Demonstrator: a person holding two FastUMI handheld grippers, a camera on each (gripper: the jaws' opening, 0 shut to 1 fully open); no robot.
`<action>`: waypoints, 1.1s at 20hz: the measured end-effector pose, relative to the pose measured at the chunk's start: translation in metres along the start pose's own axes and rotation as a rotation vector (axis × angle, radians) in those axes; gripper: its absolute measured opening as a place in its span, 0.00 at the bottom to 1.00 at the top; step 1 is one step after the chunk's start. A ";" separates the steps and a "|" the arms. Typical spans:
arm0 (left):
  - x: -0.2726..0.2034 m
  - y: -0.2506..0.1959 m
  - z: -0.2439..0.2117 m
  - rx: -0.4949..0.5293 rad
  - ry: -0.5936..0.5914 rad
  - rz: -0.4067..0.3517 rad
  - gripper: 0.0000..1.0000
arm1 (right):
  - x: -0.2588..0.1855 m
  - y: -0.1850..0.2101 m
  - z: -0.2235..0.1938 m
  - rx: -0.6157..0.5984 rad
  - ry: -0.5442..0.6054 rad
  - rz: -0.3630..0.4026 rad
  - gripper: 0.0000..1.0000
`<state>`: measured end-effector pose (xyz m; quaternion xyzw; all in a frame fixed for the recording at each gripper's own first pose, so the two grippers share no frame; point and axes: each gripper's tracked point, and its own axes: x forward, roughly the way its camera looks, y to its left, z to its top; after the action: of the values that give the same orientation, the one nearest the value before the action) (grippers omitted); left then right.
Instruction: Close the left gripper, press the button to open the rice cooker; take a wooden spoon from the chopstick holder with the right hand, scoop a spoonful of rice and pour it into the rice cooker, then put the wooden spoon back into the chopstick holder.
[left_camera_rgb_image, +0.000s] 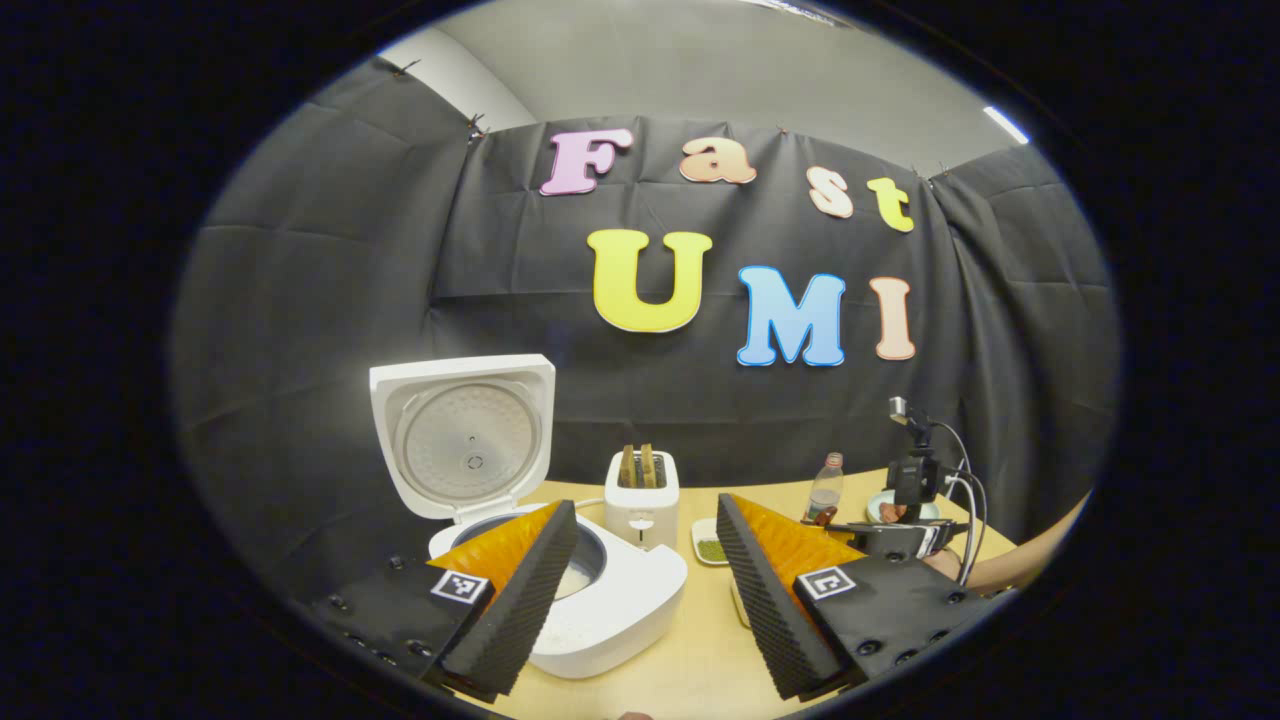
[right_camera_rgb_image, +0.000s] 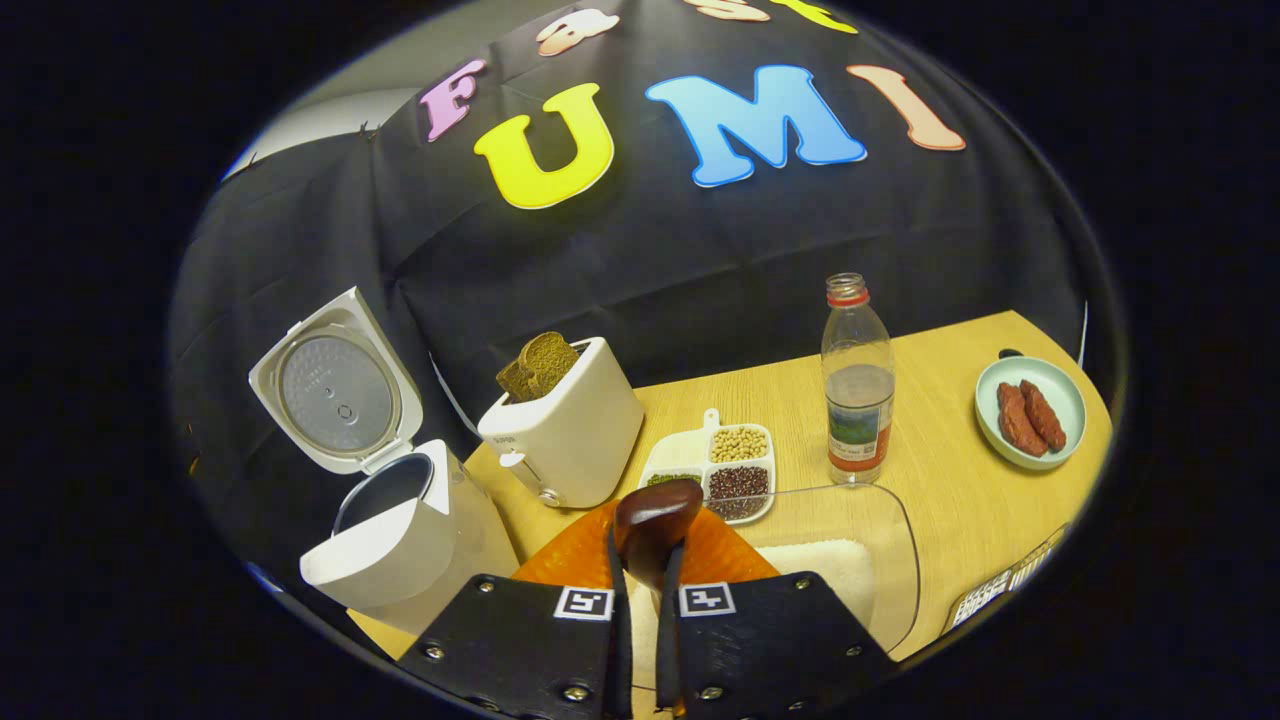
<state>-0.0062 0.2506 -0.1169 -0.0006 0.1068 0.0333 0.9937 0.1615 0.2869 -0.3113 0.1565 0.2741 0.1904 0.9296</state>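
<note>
Rice cooker (left_camera_rgb_image: 560, 590): lid raised, on worktop (right_camera_rgb_image: 950, 500). Left hand-held gripper (left_camera_rgb_image: 648, 590): released, fingers spread, beside cooker. Right hand-held gripper (right_camera_rgb_image: 642, 600): clenched on wooden spoon (right_camera_rgb_image: 655, 525), above clear rice container (right_camera_rgb_image: 880, 560).

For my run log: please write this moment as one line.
cooker lid: open | left tongs: open, idle | right tongs: shut on wooden spoon | rice container: below spoon

Spoon (right_camera_rgb_image: 655, 525): handle hidden between the right gripper (right_camera_rgb_image: 640, 600) fingers; bowl contents cannot be told. Rice box (right_camera_rgb_image: 850, 570): near side covered by those fingers. Cooker (left_camera_rgb_image: 600, 600) pot partly masked by the left gripper (left_camera_rgb_image: 645, 590) finger. Far plate (left_camera_rgb_image: 880, 508): contents too small to tell.
</note>
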 end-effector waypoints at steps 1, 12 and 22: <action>0.000 0.000 -0.001 -0.003 -0.001 -0.001 0.94 | -0.002 0.000 -0.002 0.073 0.011 0.014 0.10; 0.002 -0.016 0.009 0.025 -0.019 -0.011 0.96 | -0.047 -0.075 0.053 0.644 -0.136 0.041 0.10; 0.005 -0.005 0.002 -0.029 -0.025 0.000 0.97 | -0.093 -0.047 0.126 0.982 -0.269 0.266 0.10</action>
<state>-0.0004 0.2462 -0.1163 -0.0147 0.0941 0.0348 0.9948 0.1737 0.1812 -0.1872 0.6301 0.1871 0.1343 0.7416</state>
